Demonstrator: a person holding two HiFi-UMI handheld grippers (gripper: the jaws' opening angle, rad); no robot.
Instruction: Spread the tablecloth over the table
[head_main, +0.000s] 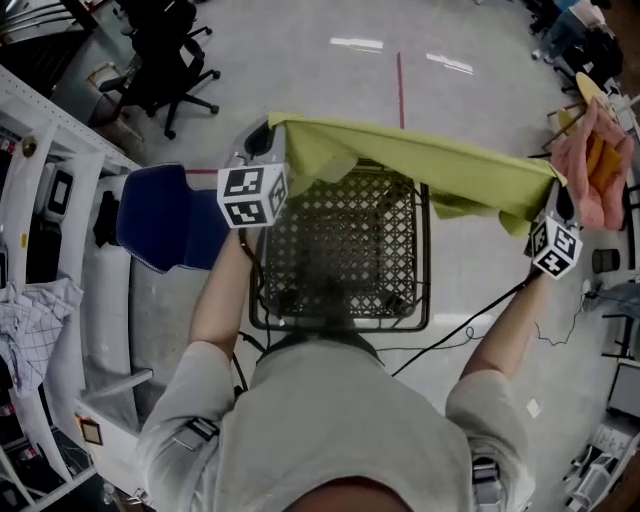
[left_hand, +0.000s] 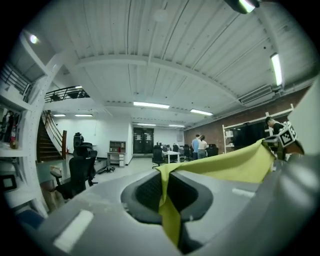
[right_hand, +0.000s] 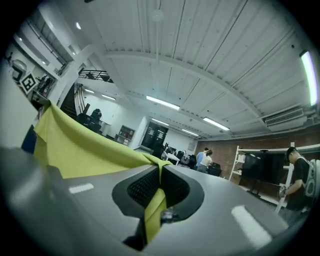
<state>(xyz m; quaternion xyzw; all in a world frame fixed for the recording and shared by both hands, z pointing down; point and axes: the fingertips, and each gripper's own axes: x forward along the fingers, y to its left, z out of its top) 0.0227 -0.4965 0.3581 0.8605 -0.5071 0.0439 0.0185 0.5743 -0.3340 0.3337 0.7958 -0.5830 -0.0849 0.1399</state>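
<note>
A yellow-green tablecloth (head_main: 430, 165) hangs stretched in the air between my two grippers, its lower edge sagging over a black wire basket (head_main: 345, 250). My left gripper (head_main: 268, 132) is shut on the cloth's left corner, and in the left gripper view the fabric (left_hand: 235, 165) is pinched between the jaws (left_hand: 165, 175) and runs off to the right. My right gripper (head_main: 553, 198) is shut on the right corner. The right gripper view shows the cloth (right_hand: 85, 150) clamped at the jaws (right_hand: 160, 172) and stretching left. Both grippers point level.
The wire basket stands on the grey floor right before me. A blue chair (head_main: 165, 215) and white shelving (head_main: 60, 250) are on the left, a black office chair (head_main: 170, 50) behind. Pink cloth (head_main: 590, 165) hangs at right. Cables (head_main: 470, 335) trail on the floor. People stand far off (left_hand: 199, 146).
</note>
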